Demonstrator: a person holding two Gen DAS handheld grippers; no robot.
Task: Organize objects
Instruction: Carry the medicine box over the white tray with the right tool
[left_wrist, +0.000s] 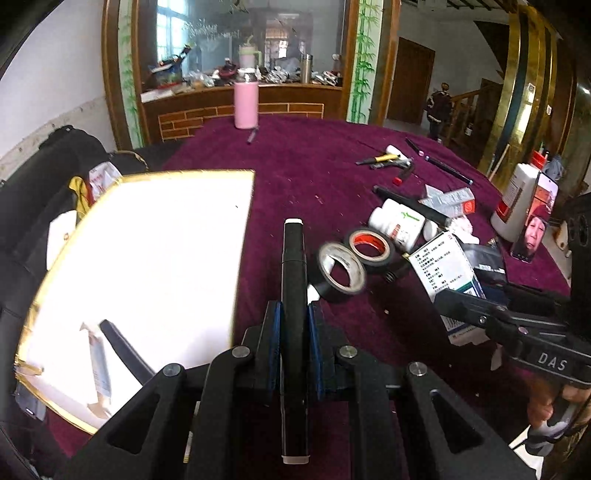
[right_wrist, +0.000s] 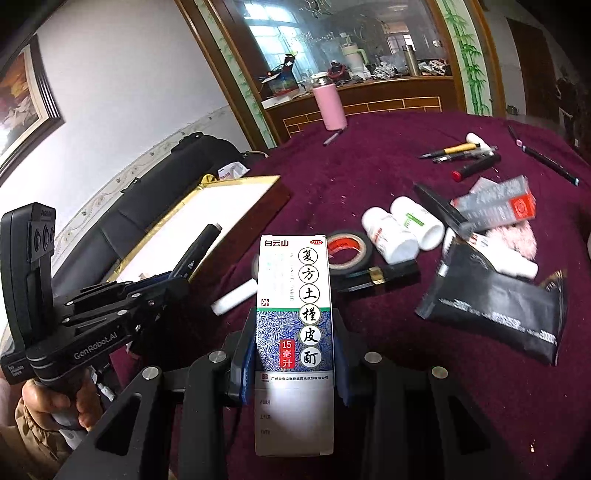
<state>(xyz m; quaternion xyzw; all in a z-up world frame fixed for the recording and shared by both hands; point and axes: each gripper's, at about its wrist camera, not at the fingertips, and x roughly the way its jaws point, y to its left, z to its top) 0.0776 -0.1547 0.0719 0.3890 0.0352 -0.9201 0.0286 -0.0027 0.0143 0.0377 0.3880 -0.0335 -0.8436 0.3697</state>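
Note:
My left gripper (left_wrist: 294, 325) is shut on a black marker (left_wrist: 293, 266) with white end caps, held above the purple tablecloth beside the white gold-rimmed box (left_wrist: 147, 258). A small packet (left_wrist: 98, 365) and a dark stick lie in that box. My right gripper (right_wrist: 293, 354) is shut on a white and blue medicine box (right_wrist: 293, 314) with printed characters, lifted over the table. The right gripper (left_wrist: 491, 317) with the medicine box (left_wrist: 448, 269) shows at the right of the left wrist view. The left gripper (right_wrist: 173, 277) with the marker (right_wrist: 199, 247) shows at the left of the right wrist view.
Two tape rolls (left_wrist: 354, 258), white bottles (left_wrist: 397, 221), a black pouch (right_wrist: 495, 306), pens (right_wrist: 461, 151) and a grey carton (right_wrist: 495, 206) lie scattered on the cloth (left_wrist: 314, 166). A pink flask (left_wrist: 246, 103) stands at the far edge. A phone (left_wrist: 535, 221) leans at the right.

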